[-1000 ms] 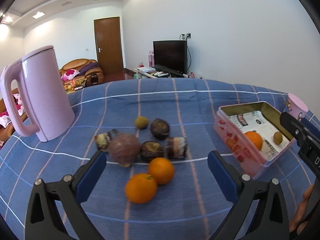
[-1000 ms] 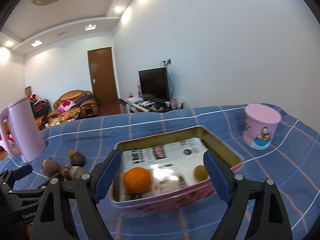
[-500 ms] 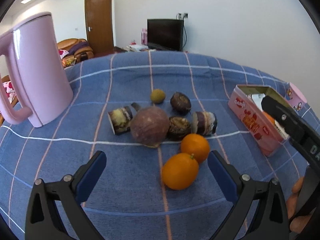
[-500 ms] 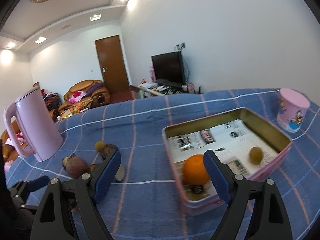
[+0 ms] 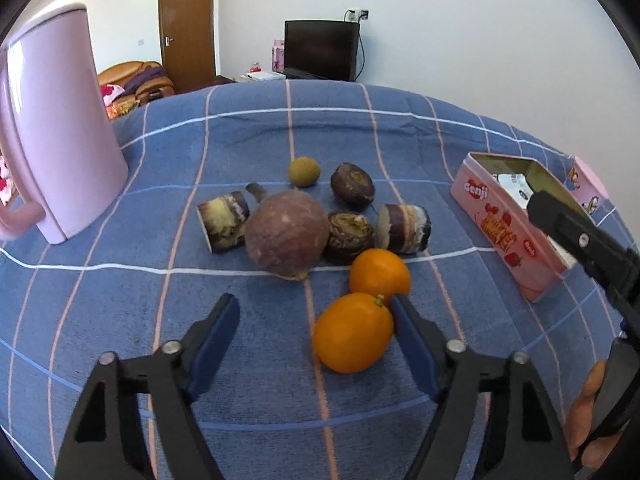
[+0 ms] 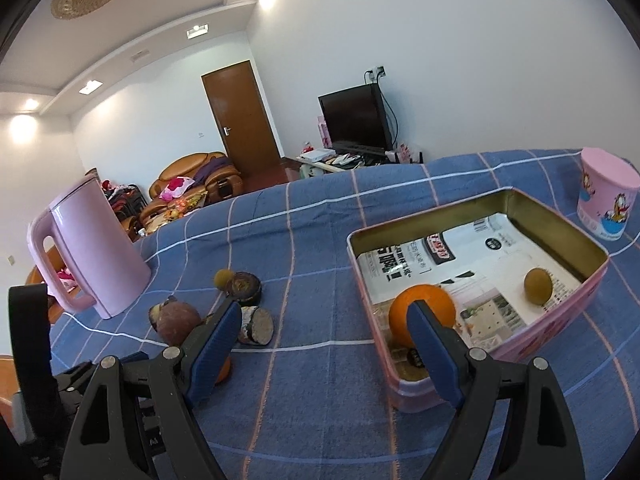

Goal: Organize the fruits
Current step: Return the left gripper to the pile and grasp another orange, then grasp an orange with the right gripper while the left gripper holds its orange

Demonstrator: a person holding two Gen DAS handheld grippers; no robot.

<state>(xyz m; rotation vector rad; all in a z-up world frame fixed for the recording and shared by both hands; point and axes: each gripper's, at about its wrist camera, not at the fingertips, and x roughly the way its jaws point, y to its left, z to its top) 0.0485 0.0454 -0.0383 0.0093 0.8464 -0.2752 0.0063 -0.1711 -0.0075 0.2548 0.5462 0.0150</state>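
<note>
The left tongs hang low over the blue checked table, spread wide and holding nothing, with the near orange sitting between the fingers but hard against the right one and well clear of the left. A second orange touches it just behind, and beyond that lies the dark cluster: a big round purple fruit, cut pieces and a small green one. To me the step looks like picking that near orange, and doing it well means sliding the tongs a little to the right so the fruit sits centred, then closing across its widest part; otherwise it will likely roll away or nudge its neighbour. A gentle squeeze should do, since the skin is smooth and round. The right tongs are also wide and empty, waiting beside the pink tin, where one orange and a green fruit already lie on printed paper. The pink kettle stands well off to the left.
</note>
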